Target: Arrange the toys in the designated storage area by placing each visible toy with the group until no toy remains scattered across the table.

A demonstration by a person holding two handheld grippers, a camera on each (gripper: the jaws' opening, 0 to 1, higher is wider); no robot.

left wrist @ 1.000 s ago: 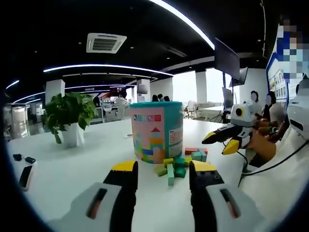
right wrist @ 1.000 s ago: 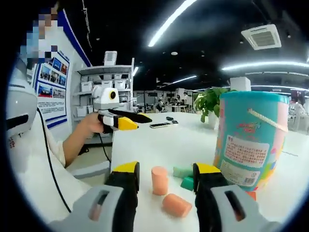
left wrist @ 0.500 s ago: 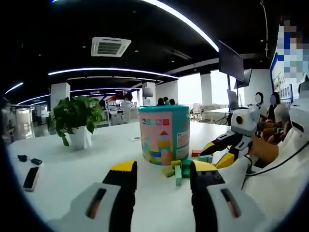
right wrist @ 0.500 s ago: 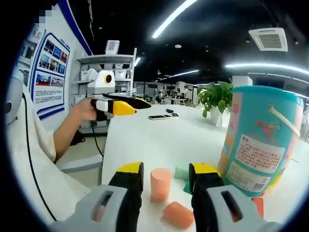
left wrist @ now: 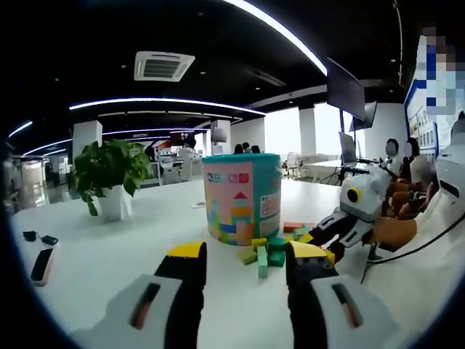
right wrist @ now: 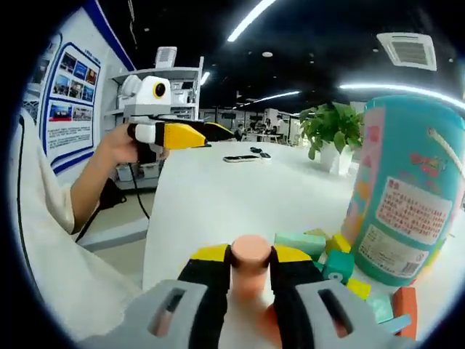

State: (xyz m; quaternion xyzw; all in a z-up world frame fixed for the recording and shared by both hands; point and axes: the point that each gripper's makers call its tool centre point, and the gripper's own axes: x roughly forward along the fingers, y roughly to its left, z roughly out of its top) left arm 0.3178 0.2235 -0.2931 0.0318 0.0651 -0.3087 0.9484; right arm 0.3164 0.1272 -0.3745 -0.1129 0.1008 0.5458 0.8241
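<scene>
A teal toy bucket (left wrist: 241, 196) stands on the white table (left wrist: 109, 247), with several coloured blocks (left wrist: 265, 254) at its foot. My left gripper (left wrist: 245, 254) hovers open before them with nothing between its jaws. From the right, my right gripper (left wrist: 323, 241) dips to the table beside the blocks. In the right gripper view, my right gripper (right wrist: 251, 256) is shut on an upright pink cylinder (right wrist: 251, 247). Behind it lie a green block (right wrist: 309, 243), a teal block (right wrist: 338, 265) and an orange block (right wrist: 403, 302) beside the bucket (right wrist: 407, 203). The left gripper (right wrist: 218, 133) floats at upper left.
A potted plant (left wrist: 109, 174) stands far left on the table, and phones (left wrist: 40, 265) lie near its left edge. Another phone (right wrist: 238, 158) lies mid-table. A person's arm (right wrist: 94, 189) holds the left gripper beyond the table edge. People sit at the far right.
My right gripper went from open around the pink cylinder to shut on it, and dropped lower toward the table. The left gripper view swung slightly left.
</scene>
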